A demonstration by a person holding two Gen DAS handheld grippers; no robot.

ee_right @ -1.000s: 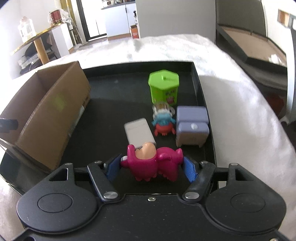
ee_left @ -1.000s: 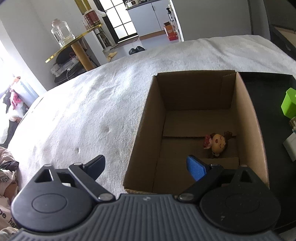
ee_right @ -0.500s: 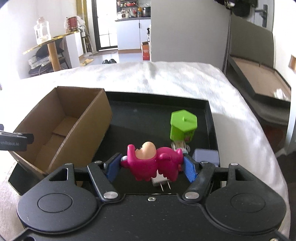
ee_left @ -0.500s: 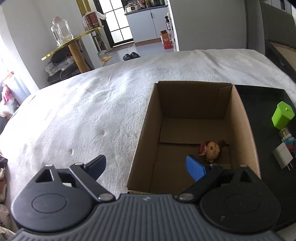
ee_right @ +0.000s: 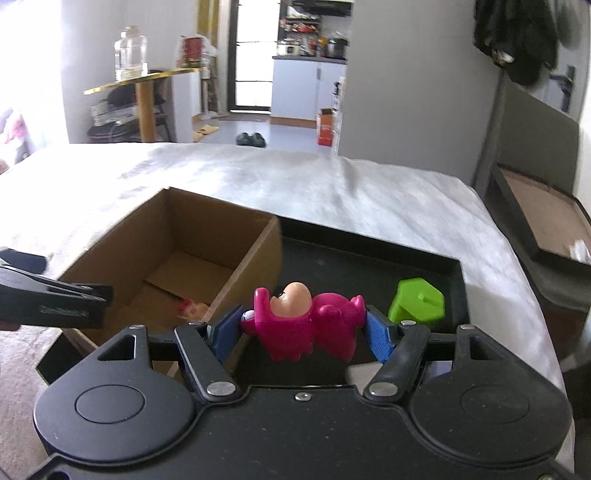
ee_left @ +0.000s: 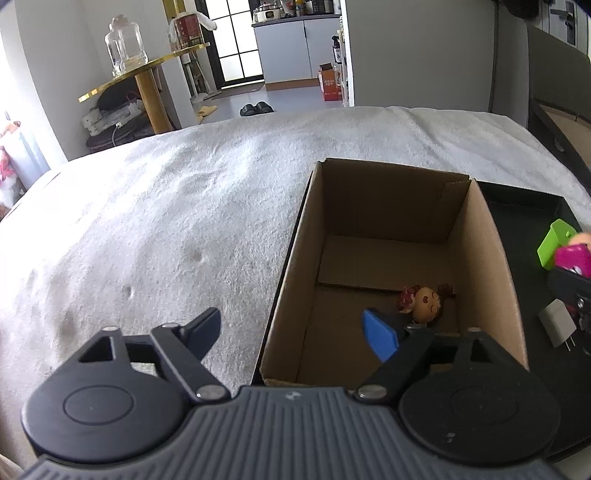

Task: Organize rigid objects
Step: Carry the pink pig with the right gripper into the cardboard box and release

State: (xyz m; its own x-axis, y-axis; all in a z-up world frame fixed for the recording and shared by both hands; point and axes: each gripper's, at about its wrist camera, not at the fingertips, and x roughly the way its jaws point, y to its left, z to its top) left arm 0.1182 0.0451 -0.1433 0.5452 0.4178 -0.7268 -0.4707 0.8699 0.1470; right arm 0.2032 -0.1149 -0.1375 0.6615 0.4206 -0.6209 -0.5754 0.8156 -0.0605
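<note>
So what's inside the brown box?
Inside the cardboard box lies one little doll with a round head, on the bottom near the right wall. The box's near corner is hidden behind the left gripper, so anything there can't be seen.

I am finding nothing readable here. Pale lettering is showing on the side of my left gripper [ee_right: 55,308] and on a red tin [ee_left: 188,31] on the far side table, both too blurred to make out.
</note>
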